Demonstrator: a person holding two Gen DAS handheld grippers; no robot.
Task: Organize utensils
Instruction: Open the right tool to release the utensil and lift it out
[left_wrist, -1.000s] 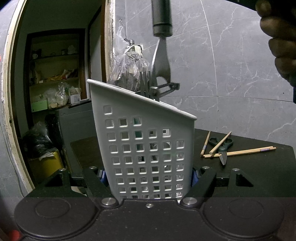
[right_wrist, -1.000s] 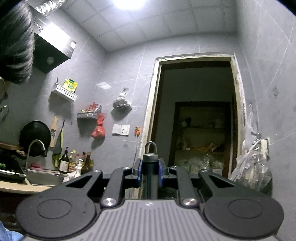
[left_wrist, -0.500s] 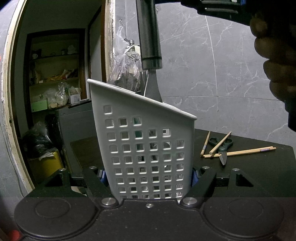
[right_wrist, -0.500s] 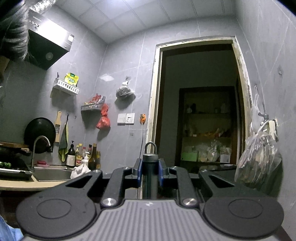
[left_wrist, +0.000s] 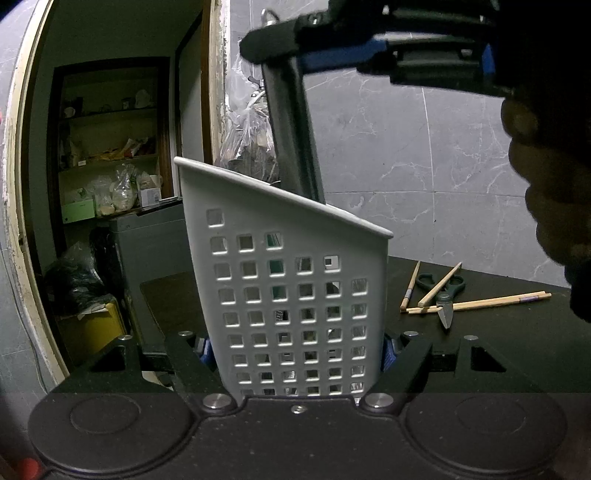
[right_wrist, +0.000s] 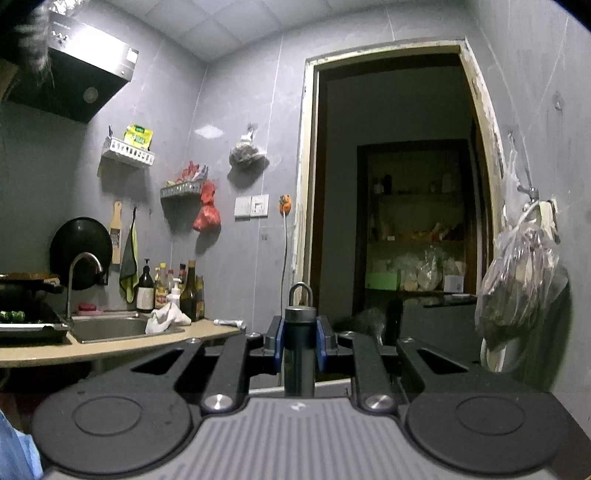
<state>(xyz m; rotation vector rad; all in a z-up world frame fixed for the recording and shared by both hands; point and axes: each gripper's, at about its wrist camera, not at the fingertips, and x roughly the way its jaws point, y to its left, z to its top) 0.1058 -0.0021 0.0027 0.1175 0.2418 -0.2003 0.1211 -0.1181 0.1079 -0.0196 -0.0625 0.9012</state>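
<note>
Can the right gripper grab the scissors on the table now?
Probably not yet: the right gripper is shut on the utensil handle, which is partly inside the white holder. The scissors lie uncovered among chopsticks.

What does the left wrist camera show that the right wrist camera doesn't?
Only the left wrist view shows the white perforated holder gripped by the left gripper, plus scissors and chopsticks on the dark table. Only the right wrist view shows the sink and bottles. Both show the dark utensil handle in the right gripper.
</note>
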